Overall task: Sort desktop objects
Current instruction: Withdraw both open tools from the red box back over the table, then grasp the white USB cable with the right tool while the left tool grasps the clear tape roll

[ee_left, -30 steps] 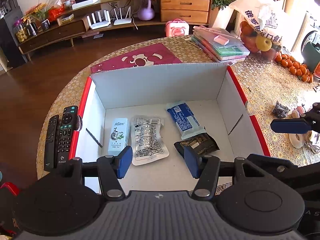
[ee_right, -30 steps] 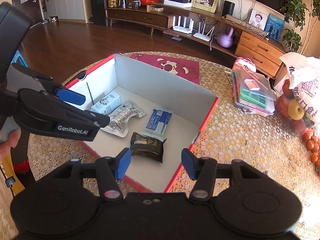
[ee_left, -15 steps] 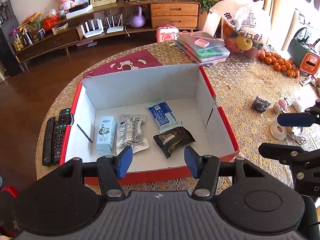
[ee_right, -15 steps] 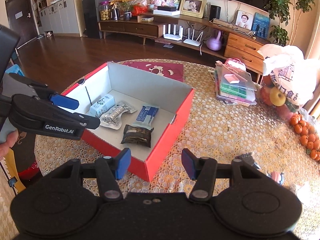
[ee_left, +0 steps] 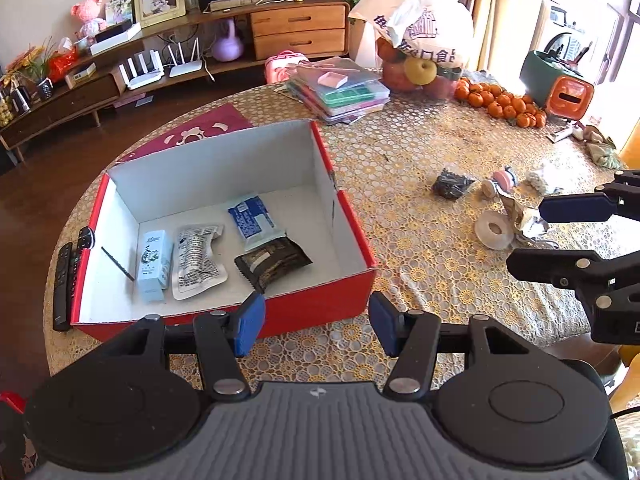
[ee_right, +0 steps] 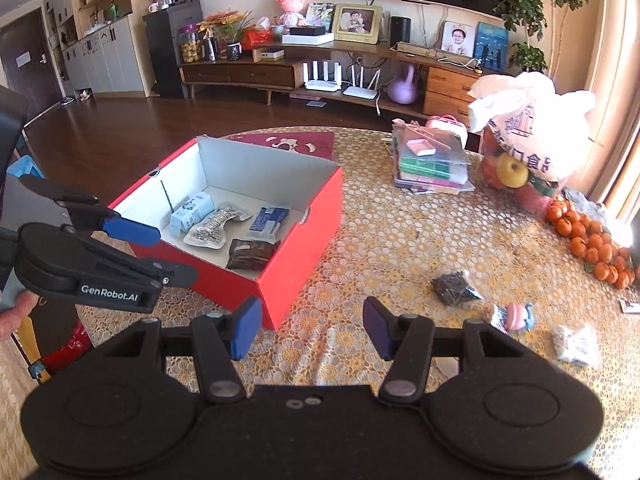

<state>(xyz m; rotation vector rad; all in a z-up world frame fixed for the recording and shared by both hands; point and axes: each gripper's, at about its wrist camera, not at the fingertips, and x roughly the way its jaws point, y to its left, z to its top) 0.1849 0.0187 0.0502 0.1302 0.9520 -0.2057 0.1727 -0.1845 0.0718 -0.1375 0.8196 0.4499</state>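
Fingers of your left gripper: spread wide, holding nothing, over the near wall of the red box. Your right gripper: fingers likewise wide and empty, above the bare surface. Box contents: white carton, clear packet, blue packet, dark packet. Loose on the surface, right of the box: dark pouch, tape roll, pink toy.
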